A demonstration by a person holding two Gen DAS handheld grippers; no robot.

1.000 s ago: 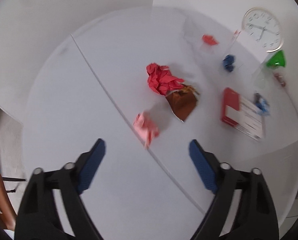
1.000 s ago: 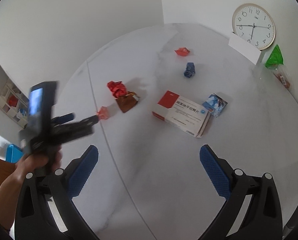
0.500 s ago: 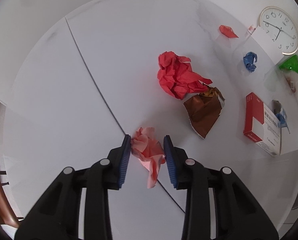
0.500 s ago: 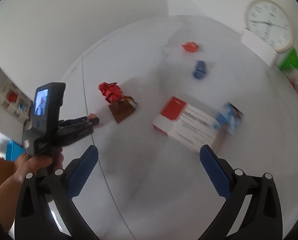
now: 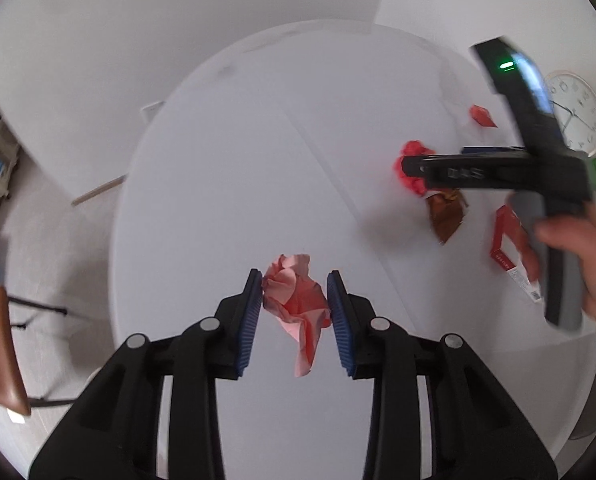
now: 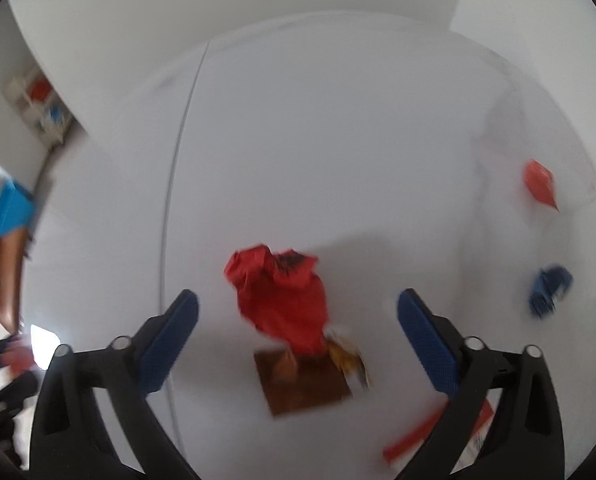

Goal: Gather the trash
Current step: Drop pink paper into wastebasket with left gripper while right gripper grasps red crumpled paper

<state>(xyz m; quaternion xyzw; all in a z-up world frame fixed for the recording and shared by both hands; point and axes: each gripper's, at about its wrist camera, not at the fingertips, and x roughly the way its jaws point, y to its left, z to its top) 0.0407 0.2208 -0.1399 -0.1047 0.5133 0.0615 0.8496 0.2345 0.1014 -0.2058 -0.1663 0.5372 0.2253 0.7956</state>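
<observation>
My left gripper (image 5: 296, 300) is shut on a crumpled pink paper (image 5: 293, 292), whose tail hangs below the pads, above the white table (image 5: 237, 180). My right gripper (image 6: 298, 299) points down over a crumpled red paper (image 6: 281, 300). Its jaws are closing, with the red paper between them and untouched by either pad. A brown wrapper (image 6: 306, 388) lies against the red paper's near side. The left wrist view shows the right gripper (image 5: 412, 166) side-on, in a person's hand (image 5: 594, 264), partly covering the red paper (image 5: 410, 150) and the brown wrapper (image 5: 446, 216).
A red and white box (image 5: 506, 240) lies right of the brown wrapper. A blue crumple (image 6: 550, 290) and an orange-red wrapper (image 6: 540, 184) lie further right. A wall clock (image 5: 578, 116) leans at the back. A seam (image 6: 173, 200) crosses the table.
The left gripper shut on the pink paper and carried it off to the left. The right gripper swung left and down over the red paper, and its jaws have narrowed a little.
</observation>
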